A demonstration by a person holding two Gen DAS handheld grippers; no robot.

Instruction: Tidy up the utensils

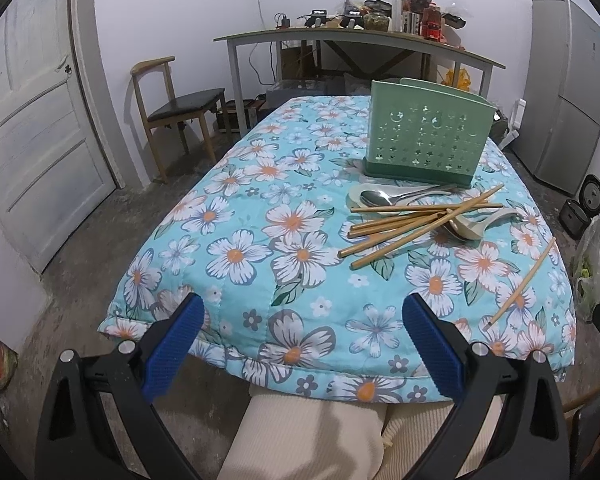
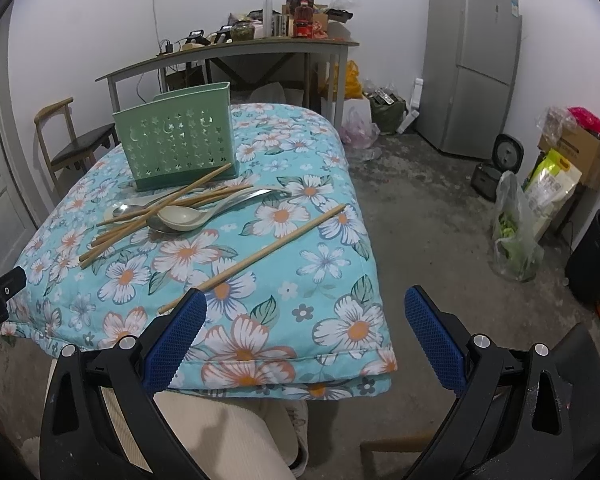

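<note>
Before the green holder (image 2: 176, 140), on the floral cloth (image 2: 332, 264), lies a tangle of chopsticks (image 2: 156, 212) across spoons (image 2: 180, 216); one stray chopstick (image 2: 260, 254) lies nearer the right gripper (image 2: 306, 332). Both it and the left gripper (image 1: 302, 344) gape empty. The sticks are probably light, stiff and slick: pinch mid-length. The soft cloth may hamper pinching.

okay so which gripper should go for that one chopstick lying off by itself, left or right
Right, probably. The lone chopstick lies with its near end just beside the open right gripper. The left gripper, also open, sits over the table's near edge, with that chopstick far off to its right.
</note>
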